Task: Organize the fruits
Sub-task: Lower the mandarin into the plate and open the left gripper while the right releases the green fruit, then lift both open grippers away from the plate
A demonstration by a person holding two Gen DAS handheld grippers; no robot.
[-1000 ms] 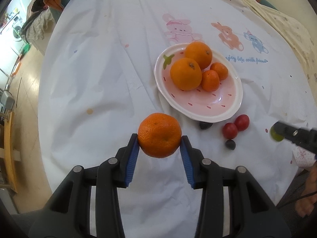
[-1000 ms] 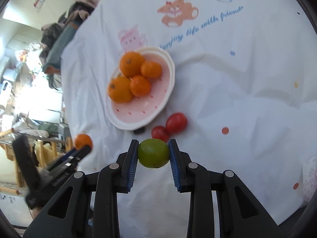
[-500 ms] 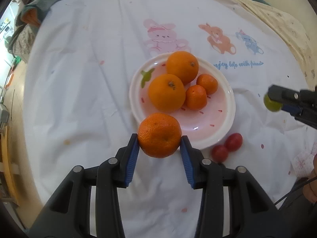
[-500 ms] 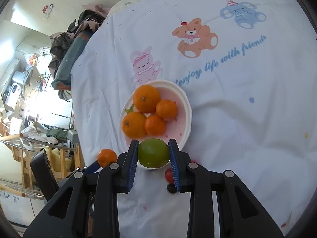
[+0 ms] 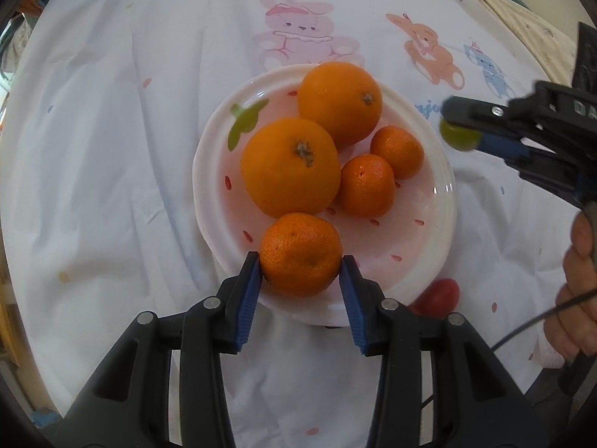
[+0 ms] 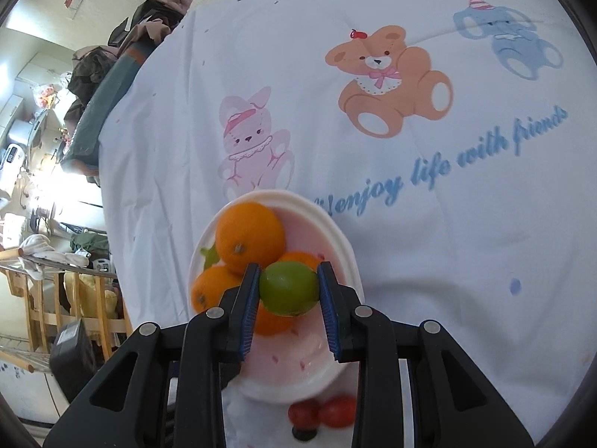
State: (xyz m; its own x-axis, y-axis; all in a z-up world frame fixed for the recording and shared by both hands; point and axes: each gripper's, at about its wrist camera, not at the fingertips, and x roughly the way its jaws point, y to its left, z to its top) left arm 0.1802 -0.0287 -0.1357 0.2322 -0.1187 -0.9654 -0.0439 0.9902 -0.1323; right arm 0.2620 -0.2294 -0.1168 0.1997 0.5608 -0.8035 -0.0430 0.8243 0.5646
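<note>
My left gripper (image 5: pixel 300 257) is shut on a mandarin (image 5: pixel 300 253) and holds it over the near rim of the pink-and-white plate (image 5: pixel 436 224). The plate holds two big oranges (image 5: pixel 290 166) and two small mandarins (image 5: pixel 366 186). My right gripper (image 6: pixel 289 287) is shut on a green lime (image 6: pixel 289 288) and holds it above the plate (image 6: pixel 347 254). The right gripper with the lime (image 5: pixel 458 138) shows at the plate's right edge in the left wrist view.
Two red cherry tomatoes (image 6: pixel 322 412) and a dark small fruit (image 6: pixel 304 433) lie on the white cartoon-print cloth (image 5: pixel 112 112) just in front of the plate. One tomato (image 5: pixel 436 296) shows in the left wrist view. Furniture and clutter stand beyond the table's left edge (image 6: pixel 56 224).
Both grippers have moved forward over the plate, each still holding its fruit. The tomatoes have dropped to the bottom of both views.
</note>
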